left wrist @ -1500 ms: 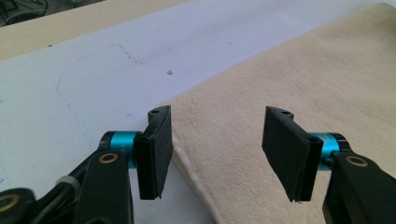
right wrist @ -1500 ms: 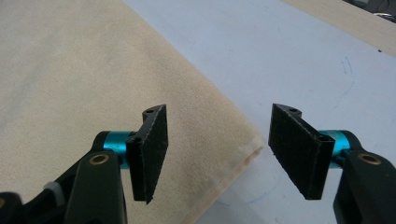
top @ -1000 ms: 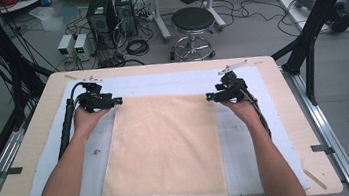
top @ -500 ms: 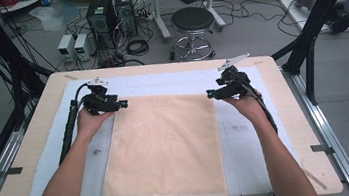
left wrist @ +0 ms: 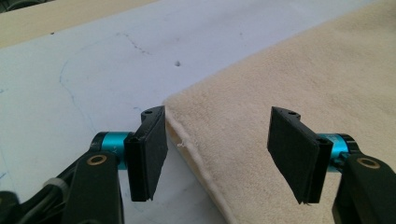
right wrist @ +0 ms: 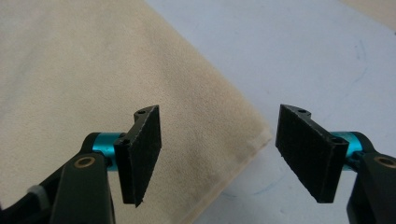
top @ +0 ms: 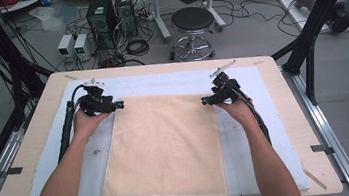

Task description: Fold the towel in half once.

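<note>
On the pale wooden surface (top: pixel 295 113), over a light blue-white mat (top: pixel 170 81), a cream towel (top: pixel 168 149) lies folded flat, its long sides running from the person's edge toward the far side. At its far left corner sits the left tool (top: pixel 119 105), gripped in the person's left hand (top: pixel 87 120), pointing inward toward the cloth; at the far right corner the right tool (top: pixel 205 101), in the right hand (top: pixel 234 108), faces it from the other side. Seen from the left gripper view, the left tool (left wrist: pixel 217 156) stands wide, its black pads (left wrist: pixel 149 154) well apart and pressing on nothing: the towel (left wrist: pixel 299 74) corner and its hemmed edge lie below the gap, one pad over the mat (left wrist: pixel 93 70) just beside the hem, the other over the cloth. The right gripper view gives the mirror of this: the right tool (right wrist: pixel 219 156) is likewise spread wide, one pad (right wrist: pixel 140 151) over the towel (right wrist: pixel 93 70), the other over the mat (right wrist: pixel 317 56), the corner lying flat beneath the gap. Both tools have just been opening further, with the towel corners under the gaps but not pinched. Dark cables trail from each tool back along the forearms.
</note>
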`<state>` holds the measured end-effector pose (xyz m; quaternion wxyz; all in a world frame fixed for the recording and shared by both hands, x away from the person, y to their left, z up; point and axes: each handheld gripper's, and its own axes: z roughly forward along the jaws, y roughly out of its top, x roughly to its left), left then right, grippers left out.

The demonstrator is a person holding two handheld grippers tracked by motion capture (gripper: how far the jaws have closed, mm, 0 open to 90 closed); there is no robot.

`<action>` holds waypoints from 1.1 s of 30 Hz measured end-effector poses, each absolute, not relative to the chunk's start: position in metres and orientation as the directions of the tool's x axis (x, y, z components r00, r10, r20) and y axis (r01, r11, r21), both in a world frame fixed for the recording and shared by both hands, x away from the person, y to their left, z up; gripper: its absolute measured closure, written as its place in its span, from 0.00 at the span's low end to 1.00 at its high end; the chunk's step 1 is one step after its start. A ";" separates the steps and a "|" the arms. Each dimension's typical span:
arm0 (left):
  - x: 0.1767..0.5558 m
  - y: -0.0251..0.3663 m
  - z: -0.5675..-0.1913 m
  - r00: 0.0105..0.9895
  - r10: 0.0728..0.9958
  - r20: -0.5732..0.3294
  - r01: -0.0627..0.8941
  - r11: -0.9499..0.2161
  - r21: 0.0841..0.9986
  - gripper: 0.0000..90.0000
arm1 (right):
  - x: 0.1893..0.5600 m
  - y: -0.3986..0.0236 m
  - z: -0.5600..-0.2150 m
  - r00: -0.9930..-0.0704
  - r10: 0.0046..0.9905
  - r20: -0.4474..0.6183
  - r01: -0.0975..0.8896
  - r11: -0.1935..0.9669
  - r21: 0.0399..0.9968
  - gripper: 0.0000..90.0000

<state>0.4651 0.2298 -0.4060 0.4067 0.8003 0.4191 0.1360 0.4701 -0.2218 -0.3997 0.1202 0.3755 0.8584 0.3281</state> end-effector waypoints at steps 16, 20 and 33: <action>0.478 0.226 -0.437 0.555 0.822 -0.126 0.597 -0.289 0.748 0.48 | 0.478 -0.229 -0.432 -0.632 0.771 0.079 0.631 0.452 0.630 0.44; 0.479 0.218 -0.440 0.534 0.837 -0.120 0.611 -0.284 0.739 0.54 | 0.476 -0.226 -0.431 -0.643 0.761 0.090 0.628 0.456 0.631 0.58; 0.470 0.223 -0.429 0.578 0.793 -0.192 0.610 -0.264 0.747 0.93 | 0.467 -0.221 -0.413 -0.714 0.682 0.159 0.588 0.460 0.665 0.90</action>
